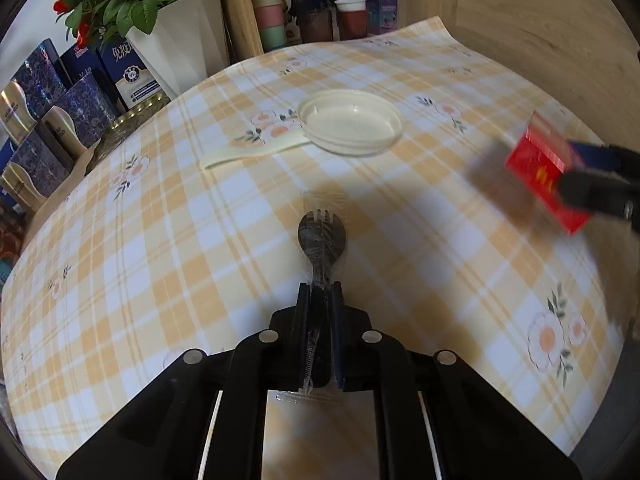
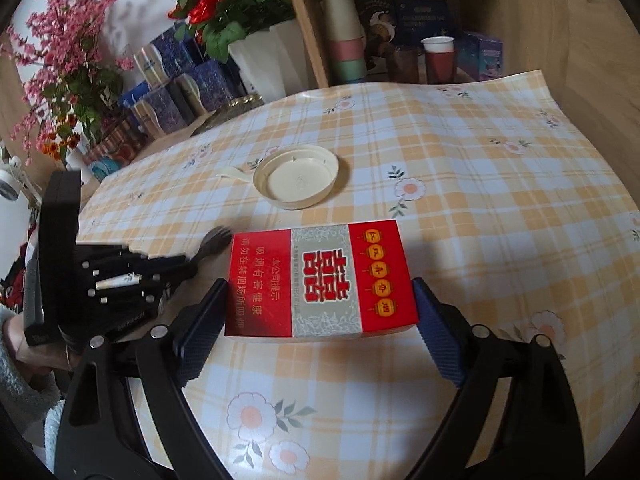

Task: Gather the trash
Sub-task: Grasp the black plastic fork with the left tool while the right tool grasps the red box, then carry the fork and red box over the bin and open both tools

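My left gripper (image 1: 320,292) is shut on the handle of a black plastic spork (image 1: 322,236) in a clear wrapper, with the spork's head lying on the checked tablecloth (image 1: 160,260). My right gripper (image 2: 320,283) is shut on a red cigarette box (image 2: 320,280), its pads pressing the box's two short sides just above the cloth. In the left wrist view the red box (image 1: 540,160) shows blurred at the right edge. In the right wrist view the left gripper (image 2: 188,266) and spork (image 2: 212,240) are at the left. A cream lid (image 1: 352,124) lies beyond the spork.
A cream scoop (image 1: 248,154) lies against the lid (image 2: 298,178). A white vase of red roses (image 1: 176,40) and blue boxes (image 1: 52,108) line the far left. Stacked cups (image 2: 346,36) and a red cup (image 2: 438,60) stand in the wooden shelf. A fuzzy sleeve (image 2: 24,380) is at lower left.
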The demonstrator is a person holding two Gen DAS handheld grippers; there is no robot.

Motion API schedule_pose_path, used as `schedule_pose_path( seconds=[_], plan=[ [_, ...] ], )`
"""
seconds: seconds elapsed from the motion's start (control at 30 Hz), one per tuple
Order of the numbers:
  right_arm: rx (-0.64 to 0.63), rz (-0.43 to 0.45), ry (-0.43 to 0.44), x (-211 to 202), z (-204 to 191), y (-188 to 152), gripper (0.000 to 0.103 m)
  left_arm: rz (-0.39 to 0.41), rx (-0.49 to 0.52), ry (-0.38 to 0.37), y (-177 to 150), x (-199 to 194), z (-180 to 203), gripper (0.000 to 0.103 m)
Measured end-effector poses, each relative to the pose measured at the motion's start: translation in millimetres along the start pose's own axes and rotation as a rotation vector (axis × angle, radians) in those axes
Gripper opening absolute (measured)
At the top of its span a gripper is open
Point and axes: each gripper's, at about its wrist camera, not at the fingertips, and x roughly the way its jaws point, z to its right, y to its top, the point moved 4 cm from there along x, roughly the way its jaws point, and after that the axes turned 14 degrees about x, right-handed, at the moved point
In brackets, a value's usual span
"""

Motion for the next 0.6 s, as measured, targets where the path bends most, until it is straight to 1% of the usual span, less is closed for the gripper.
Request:
schedule_pose_path(
  seconds=[0.07,0.1,0.17,0.27,0.37,0.5,0.6],
  plan=[
    [0.022,-0.001,0.011,-8.1,3.2,-2.2,0.088,-0.001,-0.038,-0.023,-8.5,-9.1,1.2,0.01],
    [0.025,-0.001,0.012,-11.3,3.9,-3.5,0.088,0.003,-0.063,-0.023,-12.6,-15.4,0.8,0.01],
    [0.017,0.002,0.01,-21.2,2.6,-9.3,0.088,0.046,-0.154,-0.034,-25.0,-38.4,-0.4,0.01],
    [-0.001,-0.003,0.014,-31.9,-2.1,-18.0,0.088,0.11,-0.262,-0.048,-46.3,-74.6,5.5,0.01],
    [-0.011,-0.022,0.027,-41.9,-10.5,-30.9,0.088,0.146,-0.347,-0.061,-68.0,-105.9,13.7,0.01],
    [-0.004,-0.056,0.085,-57.2,-30.7,-49.5,0.088,0.16,-0.378,-0.051,-93.0,-144.3,28.1,0.01],
    [-0.036,-0.053,0.108,-73.9,-50.3,-61.5,0.088,0.17,-0.383,-0.051,-107.2,-168.3,39.1,0.01]
  ],
)
